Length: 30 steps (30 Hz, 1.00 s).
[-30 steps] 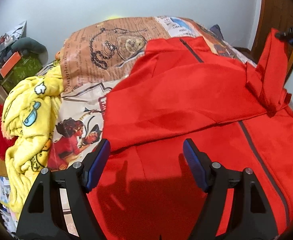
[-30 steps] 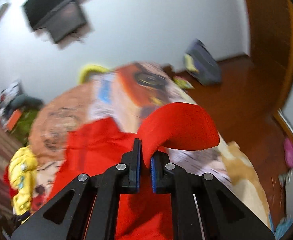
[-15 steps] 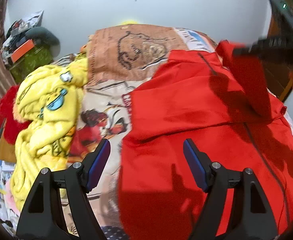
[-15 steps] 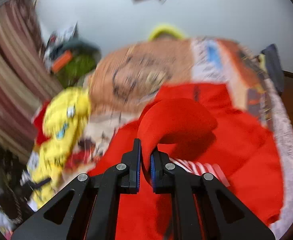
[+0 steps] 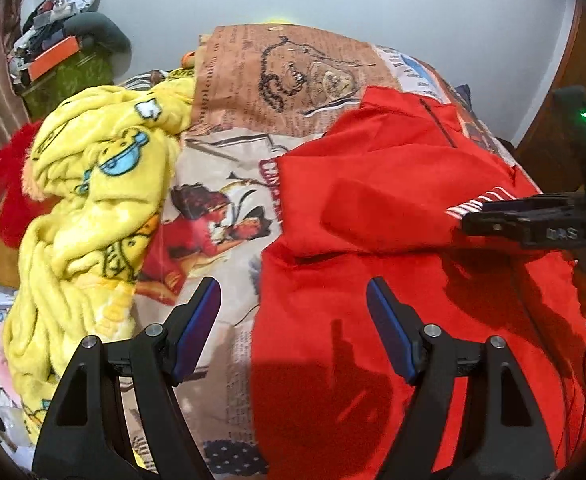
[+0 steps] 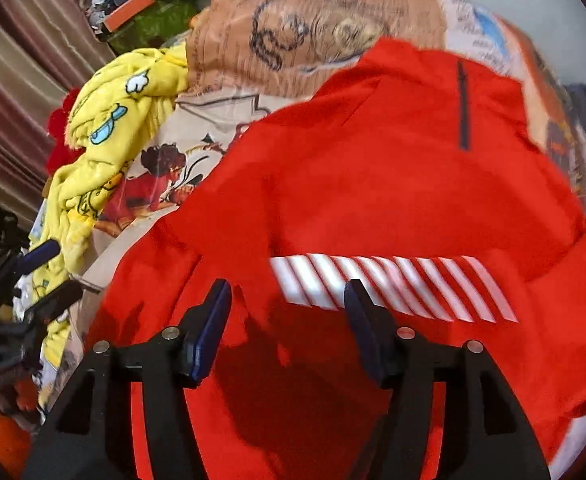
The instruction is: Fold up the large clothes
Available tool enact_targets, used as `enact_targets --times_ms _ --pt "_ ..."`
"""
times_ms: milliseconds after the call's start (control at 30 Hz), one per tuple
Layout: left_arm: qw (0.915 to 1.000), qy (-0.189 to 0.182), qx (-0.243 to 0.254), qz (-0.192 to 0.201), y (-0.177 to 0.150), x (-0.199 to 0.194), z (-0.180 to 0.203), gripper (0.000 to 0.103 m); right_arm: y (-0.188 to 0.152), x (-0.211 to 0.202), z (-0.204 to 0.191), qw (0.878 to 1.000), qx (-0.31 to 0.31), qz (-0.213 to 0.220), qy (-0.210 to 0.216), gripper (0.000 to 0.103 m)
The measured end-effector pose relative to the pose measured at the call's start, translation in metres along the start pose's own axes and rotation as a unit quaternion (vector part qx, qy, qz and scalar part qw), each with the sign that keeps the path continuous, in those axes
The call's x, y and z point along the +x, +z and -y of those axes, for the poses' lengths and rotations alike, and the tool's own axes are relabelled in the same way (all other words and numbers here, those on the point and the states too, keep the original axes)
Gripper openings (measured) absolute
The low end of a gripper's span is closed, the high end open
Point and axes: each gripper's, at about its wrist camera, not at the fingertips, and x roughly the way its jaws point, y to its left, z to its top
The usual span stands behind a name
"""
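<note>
A large red jacket [image 5: 373, 184] lies spread on the printed bed cover, with both sleeves folded across its body. It also shows in the right wrist view [image 6: 373, 184], where the sleeve's red-and-white striped cuff [image 6: 393, 288] lies just beyond my right gripper [image 6: 287, 316]. That gripper is open and empty, hovering over the jacket. In the left wrist view the right gripper [image 5: 469, 222] reaches in from the right beside the cuff [image 5: 477, 204]. My left gripper [image 5: 293, 328] is open and empty above the jacket's left edge.
A crumpled yellow cartoon blanket [image 5: 93, 208] lies on the left of the bed, also in the right wrist view [image 6: 105, 136]. A red fluffy item [image 5: 9, 184] lies beyond it. Clutter on a green stand [image 5: 65, 64] sits by the wall. The bed cover [image 5: 285, 80] shows beyond the jacket.
My right gripper carried the sleeve across over the jacket, laid it down and opened, letting go. My left gripper stayed open and drifted left toward the jacket's edge.
</note>
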Motion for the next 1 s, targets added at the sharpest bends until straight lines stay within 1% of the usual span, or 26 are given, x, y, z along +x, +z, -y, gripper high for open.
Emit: enact_targets --times_ms 100,200,300,367,400,467,500,533,567,600,700,733,767,800,833,867,933,967,1000 --pt "0.9998 -0.021 0.001 0.004 0.012 0.003 0.009 0.074 -0.009 -0.027 0.014 0.999 0.003 0.034 -0.011 0.060" --pt "0.9992 -0.039 -0.004 0.000 0.026 0.014 0.014 0.075 -0.021 -0.052 0.036 0.997 0.023 0.072 -0.030 0.072" --pt "0.9976 -0.059 -0.030 -0.021 0.040 0.035 0.016 0.074 -0.035 -0.071 0.060 0.992 0.044 0.097 -0.060 0.073" --pt "0.9940 -0.083 -0.058 -0.042 0.047 0.054 0.014 0.074 -0.048 -0.080 0.081 0.989 0.065 0.105 -0.075 0.073" --pt "0.9904 -0.100 -0.077 -0.056 0.050 0.067 0.012 0.074 -0.054 -0.083 0.091 0.988 0.078 0.106 -0.084 0.073" --pt "0.9837 -0.122 -0.107 -0.077 0.054 0.084 0.010 0.073 -0.064 -0.086 0.109 0.985 0.100 0.106 -0.097 0.073" --pt "0.9777 -0.138 -0.130 -0.091 0.055 0.097 0.008 0.068 -0.071 -0.087 0.119 0.983 0.111 0.105 -0.099 0.073" --pt "0.9740 -0.147 -0.141 -0.098 0.055 0.104 0.007 0.063 -0.075 -0.086 0.125 0.982 0.120 0.103 -0.100 0.073" --pt "0.9691 -0.157 -0.156 -0.109 0.055 0.115 0.006 0.061 -0.080 -0.086 0.132 0.981 0.129 0.101 -0.102 0.073" --pt "0.9639 -0.165 -0.171 -0.121 0.054 0.127 0.006 0.060 -0.086 -0.085 0.140 0.979 0.141 0.099 -0.105 0.073" --pt "0.9542 -0.175 -0.197 -0.142 0.052 0.151 0.008 0.059 -0.099 -0.086 0.154 0.977 0.162 0.098 -0.099 0.073" --pt "0.9514 -0.174 -0.206 -0.150 0.050 0.158 0.009 0.055 -0.103 -0.086 0.157 0.976 0.168 0.098 -0.096 0.073" --pt "0.9506 -0.170 -0.210 -0.152 0.049 0.163 0.011 0.052 -0.106 -0.085 0.160 0.976 0.175 0.098 -0.091 0.073" --pt "0.9517 -0.165 -0.212 -0.149 0.050 0.164 0.011 0.046 -0.108 -0.084 0.162 0.975 0.180 0.097 -0.088 0.073" --pt "0.9536 -0.161 -0.213 -0.140 0.052 0.163 0.012 0.033 -0.111 -0.084 0.165 0.975 0.183 0.097 -0.085 0.073" --pt "0.9551 -0.161 -0.210 -0.134 0.054 0.161 0.014 0.026 -0.112 -0.082 0.166 0.974 0.186 0.096 -0.082 0.073" --pt "0.9625 -0.146 -0.193 -0.123 0.063 0.152 0.020 0.010 -0.117 -0.080 0.169 0.974 0.189 0.094 -0.078 0.073" --pt "0.9678 -0.136 -0.179 -0.114 0.070 0.146 0.025 0.007 -0.117 -0.080 0.170 0.974 0.190 0.094 -0.077 0.073" --pt "0.9714 -0.130 -0.167 -0.108 0.075 0.140 0.029 0.007 -0.117 -0.079 0.170 0.974 0.191 0.093 -0.075 0.073"
